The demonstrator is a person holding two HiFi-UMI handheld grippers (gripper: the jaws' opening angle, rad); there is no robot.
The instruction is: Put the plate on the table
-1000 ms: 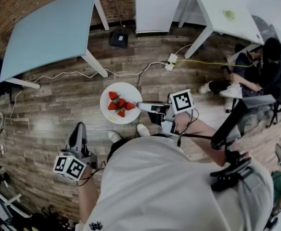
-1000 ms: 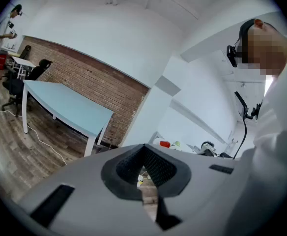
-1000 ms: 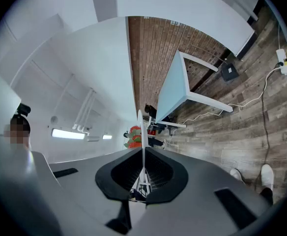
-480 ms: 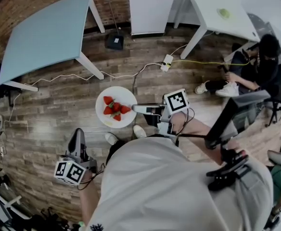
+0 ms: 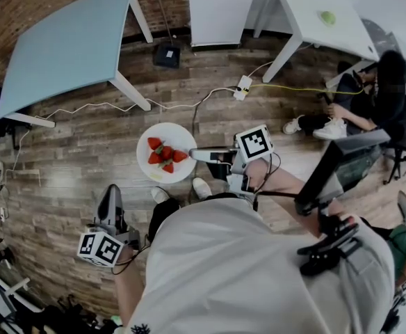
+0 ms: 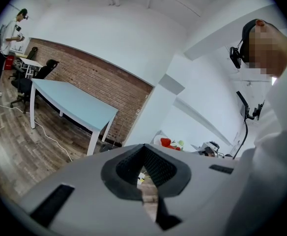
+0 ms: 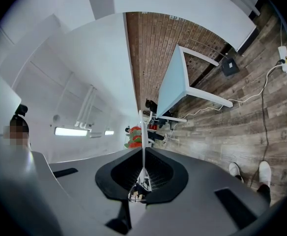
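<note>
A white plate point(image 5: 147, 139) with several red strawberries point(image 5: 165, 156) hangs level above the wooden floor in the head view. My right gripper point(image 5: 195, 154) is shut on the plate's right rim. In the right gripper view the plate point(image 7: 142, 132) shows edge-on as a thin white line between the pads of the right gripper point(image 7: 142, 173), with the strawberries point(image 7: 135, 135) beyond. My left gripper point(image 5: 110, 202) hangs low at the left, shut, with nothing in it. In the left gripper view the left gripper point(image 6: 146, 176) has its pads together. The light blue table point(image 5: 64, 44) stands at the upper left.
A white table point(image 5: 314, 12) stands at the upper right, and a person point(image 5: 370, 96) sits on the floor beside it. A power strip point(image 5: 242, 88) with cables and a black box point(image 5: 165, 56) lie on the floor. My shoes point(image 5: 201, 186) show under the plate.
The plate and my right gripper have drifted a little to the left. The left gripper has barely moved.
</note>
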